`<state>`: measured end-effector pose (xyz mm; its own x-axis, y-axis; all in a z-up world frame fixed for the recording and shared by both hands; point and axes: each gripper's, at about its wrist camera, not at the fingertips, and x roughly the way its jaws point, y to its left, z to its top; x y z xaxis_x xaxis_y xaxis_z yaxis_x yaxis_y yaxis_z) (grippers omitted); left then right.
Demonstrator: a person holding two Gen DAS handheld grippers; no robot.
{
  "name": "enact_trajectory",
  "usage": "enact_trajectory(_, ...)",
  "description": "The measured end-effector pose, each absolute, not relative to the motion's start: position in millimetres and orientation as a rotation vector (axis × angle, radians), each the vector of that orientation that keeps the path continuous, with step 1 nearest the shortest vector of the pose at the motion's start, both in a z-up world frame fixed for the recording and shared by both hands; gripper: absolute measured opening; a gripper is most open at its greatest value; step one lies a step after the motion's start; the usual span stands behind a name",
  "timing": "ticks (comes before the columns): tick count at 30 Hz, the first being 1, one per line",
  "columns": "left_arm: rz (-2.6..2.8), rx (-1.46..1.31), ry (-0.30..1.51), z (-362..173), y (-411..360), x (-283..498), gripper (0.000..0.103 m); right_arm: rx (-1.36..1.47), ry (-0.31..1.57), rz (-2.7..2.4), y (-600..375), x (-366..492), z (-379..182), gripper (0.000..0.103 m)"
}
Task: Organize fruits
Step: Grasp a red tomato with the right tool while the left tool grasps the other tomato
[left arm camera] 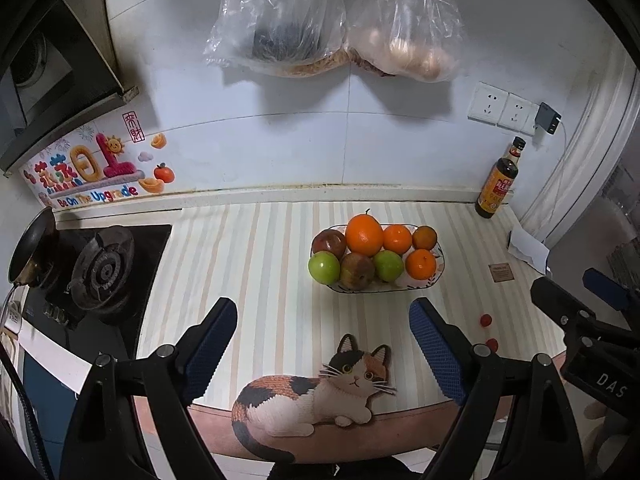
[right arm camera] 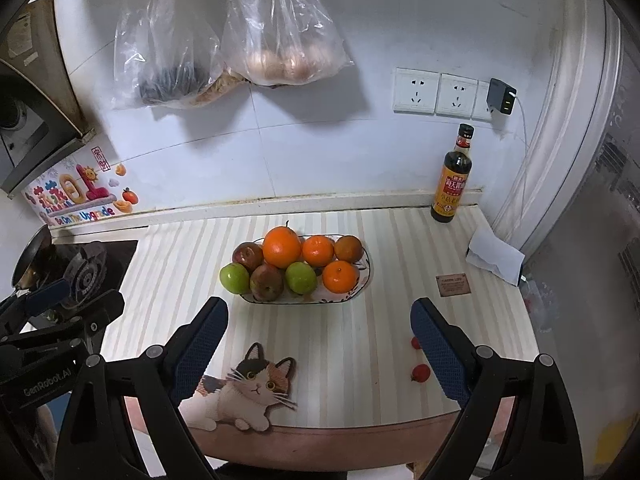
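An oval white plate (left arm camera: 434,278) (right arm camera: 362,286) on the striped counter holds several fruits: oranges (left arm camera: 364,235) (right arm camera: 281,247), green apples (left arm camera: 323,267) (right arm camera: 235,278) and red apples (left arm camera: 357,271) (right arm camera: 266,282). Two small red fruits (left arm camera: 485,320) (right arm camera: 421,372) lie loose on the counter, right of the plate and nearer the front edge. My left gripper (left arm camera: 323,346) hangs open above the counter's front, short of the plate, nothing between its fingers. My right gripper (right arm camera: 319,346) is open too and empty, with the small red fruits beside its right finger (right arm camera: 438,350).
A cat-shaped mat (left arm camera: 320,394) (right arm camera: 244,390) lies at the counter's front edge. A gas stove (left arm camera: 102,270) with a black pan (left arm camera: 32,248) is on the left. A dark sauce bottle (right arm camera: 452,178) stands at the back right, near folded paper (right arm camera: 494,254). Plastic bags (left arm camera: 280,20) hang on the wall.
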<state>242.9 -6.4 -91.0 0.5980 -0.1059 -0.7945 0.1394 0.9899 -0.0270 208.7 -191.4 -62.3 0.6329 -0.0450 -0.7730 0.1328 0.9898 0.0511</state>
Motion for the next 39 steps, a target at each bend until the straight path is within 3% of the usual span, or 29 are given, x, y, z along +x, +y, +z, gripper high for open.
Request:
enact_trajectory(6, -0.173, 0.012, 0.941, -96, -4, 244, 0.089, 0.163, 0.899, -0.108, -196, 207, -69, 0.095)
enact_trajectory(8, -0.177, 0.005, 0.949, -99, -5, 248, 0.103, 0.208, 0.902, -0.108, -207, 208, -74, 0.096)
enact_trajectory(13, -0.16, 0.005, 0.959, -108, -22, 265, 0.103, 0.286, 0.934, -0.137, -252, 217, -93, 0.097)
enact_trajectory(21, -0.136, 0.121, 1.035, -161, -103, 298, 0.103, 0.407, 1.107, -0.244, -366, 230, -208, 0.096)
enact_trajectory(22, -0.136, 0.134, 1.055, -171, -112, 301, 0.103, 0.429, 1.141, -0.242, -376, 231, -228, 0.093)
enact_trajectory(23, -0.14, 0.156, 1.087, -184, -125, 305, 0.103, 0.45, 1.168, -0.235, -382, 232, -246, 0.081)
enact_trajectory(25, -0.148, 0.2, 1.139, -207, -145, 310, 0.103, 0.475, 1.237, -0.218, -393, 237, -287, 0.068)
enact_trajectory(33, -0.181, 0.345, 1.29, -277, -206, 324, 0.103, 0.443, 1.329, -0.148, -393, 248, -365, 0.049)
enact_trajectory(35, -0.191, 0.351, 1.324, -289, -216, 327, 0.103, 0.423, 1.343, -0.136, -390, 249, -374, 0.034)
enact_trajectory(39, -0.244, 0.329, 1.394, -309, -238, 331, 0.103, 0.436, 1.282, -0.139, -400, 237, -370, 0.034)
